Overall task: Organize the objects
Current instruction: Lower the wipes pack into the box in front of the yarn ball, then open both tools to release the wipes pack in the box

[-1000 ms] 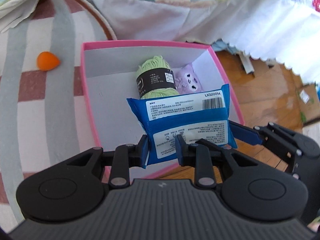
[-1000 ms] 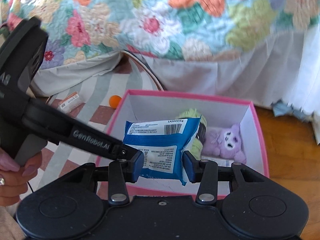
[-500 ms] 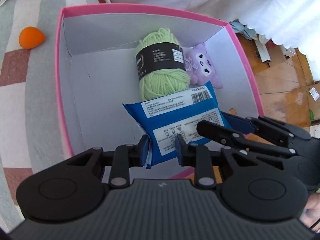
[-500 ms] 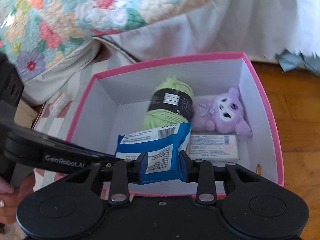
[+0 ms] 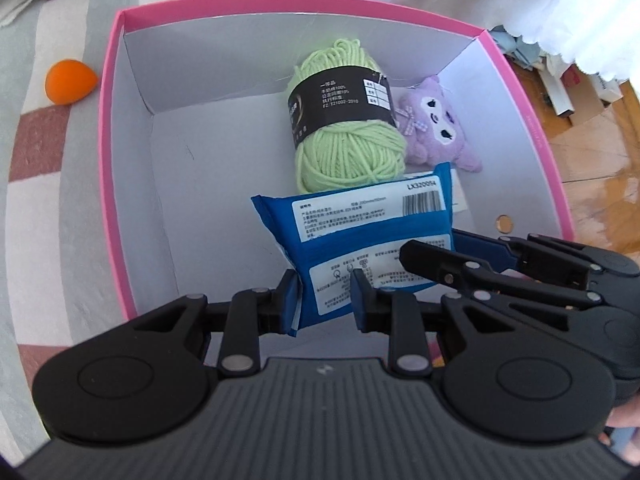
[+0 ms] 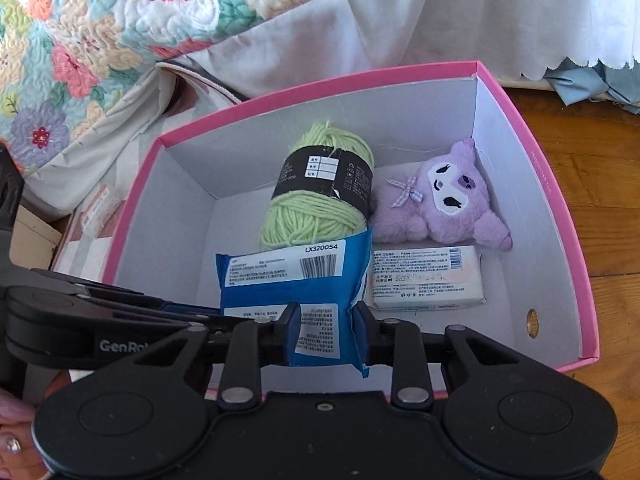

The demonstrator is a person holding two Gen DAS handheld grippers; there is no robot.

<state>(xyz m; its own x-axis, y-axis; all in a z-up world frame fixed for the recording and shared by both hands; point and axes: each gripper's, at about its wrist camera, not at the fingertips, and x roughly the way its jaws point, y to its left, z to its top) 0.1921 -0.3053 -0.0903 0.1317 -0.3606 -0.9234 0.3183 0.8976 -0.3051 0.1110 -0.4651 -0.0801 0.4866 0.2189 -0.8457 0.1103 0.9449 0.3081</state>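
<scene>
A blue wipes packet (image 5: 360, 220) hangs low inside the pink box (image 5: 108, 160), just in front of the green yarn ball (image 5: 344, 120). My left gripper (image 5: 325, 300) is shut on the packet's near left part. My right gripper (image 6: 326, 332) is shut on its near right part (image 6: 296, 276) and pinches the wrapper narrow. In the left wrist view the right gripper's fingers (image 5: 460, 268) reach in from the right. The box (image 6: 560, 200) also holds a purple plush toy (image 6: 444, 204) and a white packet (image 6: 428, 280).
An orange drop-shaped object (image 5: 70, 86) lies on the striped rug left of the box. A floral quilt (image 6: 120, 20) and white bed skirt hang behind the box. Wooden floor (image 6: 600, 160) runs along its right side. The box's left half is bare floor (image 5: 200, 180).
Both grippers have sunk with the blue packet, from above the box rim down into the box. The right jaws have narrowed on the packet.
</scene>
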